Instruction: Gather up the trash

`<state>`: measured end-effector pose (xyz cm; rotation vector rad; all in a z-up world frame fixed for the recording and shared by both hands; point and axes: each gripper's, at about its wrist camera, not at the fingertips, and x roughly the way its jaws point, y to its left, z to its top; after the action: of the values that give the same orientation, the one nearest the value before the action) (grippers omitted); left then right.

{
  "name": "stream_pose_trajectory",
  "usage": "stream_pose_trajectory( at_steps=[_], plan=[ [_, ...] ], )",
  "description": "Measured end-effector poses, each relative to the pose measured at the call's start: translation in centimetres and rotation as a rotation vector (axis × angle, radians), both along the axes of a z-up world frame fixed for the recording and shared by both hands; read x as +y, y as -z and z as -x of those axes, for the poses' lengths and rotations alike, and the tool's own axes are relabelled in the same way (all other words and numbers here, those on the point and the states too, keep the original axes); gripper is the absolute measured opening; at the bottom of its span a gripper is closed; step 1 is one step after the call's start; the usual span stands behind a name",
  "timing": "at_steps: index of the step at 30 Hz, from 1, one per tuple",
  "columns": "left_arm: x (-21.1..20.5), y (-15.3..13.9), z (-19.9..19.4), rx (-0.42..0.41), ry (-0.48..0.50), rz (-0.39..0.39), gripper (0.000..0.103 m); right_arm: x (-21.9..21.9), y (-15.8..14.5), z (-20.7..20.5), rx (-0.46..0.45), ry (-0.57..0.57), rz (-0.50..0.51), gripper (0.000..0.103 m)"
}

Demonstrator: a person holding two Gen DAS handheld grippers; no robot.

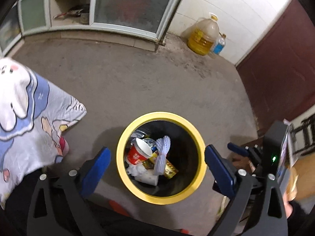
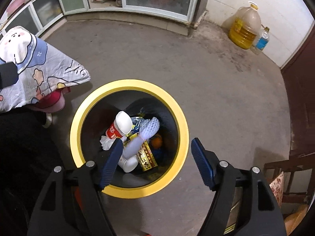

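A black trash bin with a yellow rim (image 1: 198,137) (image 2: 181,118) stands on the grey floor. Inside lie a red paper cup (image 1: 137,153) (image 2: 118,127), white foam netting (image 1: 162,157) (image 2: 147,129), a yellow box (image 1: 170,170) (image 2: 147,161), crumpled tissue (image 1: 137,170) (image 2: 105,142) and an orange (image 2: 156,141). My left gripper (image 1: 157,163) is open and empty, held above the bin. My right gripper (image 2: 155,161) is open and empty, also above the bin; it shows in the left wrist view (image 1: 238,150) at the right.
A table with a cartoon-print cloth (image 1: 29,118) (image 2: 39,68) stands left of the bin. A large oil jug (image 1: 204,37) (image 2: 246,27) and a small blue bottle (image 1: 219,46) (image 2: 262,40) stand by the far wall. Glass-door cabinets (image 1: 128,5) line the back. A wooden chair (image 2: 285,169) is at right.
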<state>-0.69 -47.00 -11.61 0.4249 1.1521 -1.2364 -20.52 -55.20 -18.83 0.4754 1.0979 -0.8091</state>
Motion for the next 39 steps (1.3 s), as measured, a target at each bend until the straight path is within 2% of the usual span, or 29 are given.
stream_pose_trajectory(
  at_steps=[1,3,6,9,11,17,21,22,25,27,30,35,39],
  plan=[
    [0.3,-0.2,-0.4,0.015,-0.010,0.008,0.095,0.1,-0.2,0.1,0.000,0.010,0.009,0.076],
    [0.8,-0.6,-0.8,0.019,-0.020,0.032,0.095,0.4,-1.0,0.4,-0.016,0.034,0.028,0.091],
    [2.0,-1.7,-1.5,0.014,-0.034,0.075,0.095,1.5,-3.0,0.8,-0.045,0.084,0.089,0.094],
    [3.8,-3.7,-1.8,0.000,-0.041,0.133,0.095,2.8,-5.2,1.2,-0.094,0.128,0.157,0.095],
    [5.1,-5.0,-1.8,-0.034,-0.036,0.172,0.095,4.4,-7.7,1.6,-0.170,0.163,0.229,0.095],
    [9.6,-10.4,-1.2,-0.161,-0.033,0.369,0.095,9.3,-15.0,1.8,-0.354,0.204,0.414,0.095],
    [13.1,-14.9,-1.0,-0.265,-0.083,0.507,0.095,12.9,-19.6,1.1,-0.395,0.218,0.553,0.095],
    [13.9,-15.8,-1.0,-0.281,-0.096,0.536,0.095,13.8,-20.8,1.0,-0.419,0.227,0.585,0.095],
    [16.8,-18.5,-1.2,-0.312,-0.156,0.619,0.095,15.7,-23.2,0.2,-0.414,0.260,0.669,0.095],
    [18.6,-19.7,-1.5,-0.320,-0.208,0.657,0.095,16.7,-24.5,-0.3,-0.429,0.277,0.692,0.095],
    [21.4,-21.1,-2.0,-0.355,-0.293,0.678,0.095,18.2,-25.5,-0.8,-0.437,0.321,0.733,0.095],
    [24.0,-20.9,-2.3,-0.483,-0.386,0.613,0.095,21.7,-26.5,-1.7,-0.429,0.385,0.896,0.095],
    [25.5,-20.3,-3.0,-0.496,-0.420,0.570,0.095,22.2,-26.8,-1.0,-0.488,0.420,0.878,0.095]
  ],
)
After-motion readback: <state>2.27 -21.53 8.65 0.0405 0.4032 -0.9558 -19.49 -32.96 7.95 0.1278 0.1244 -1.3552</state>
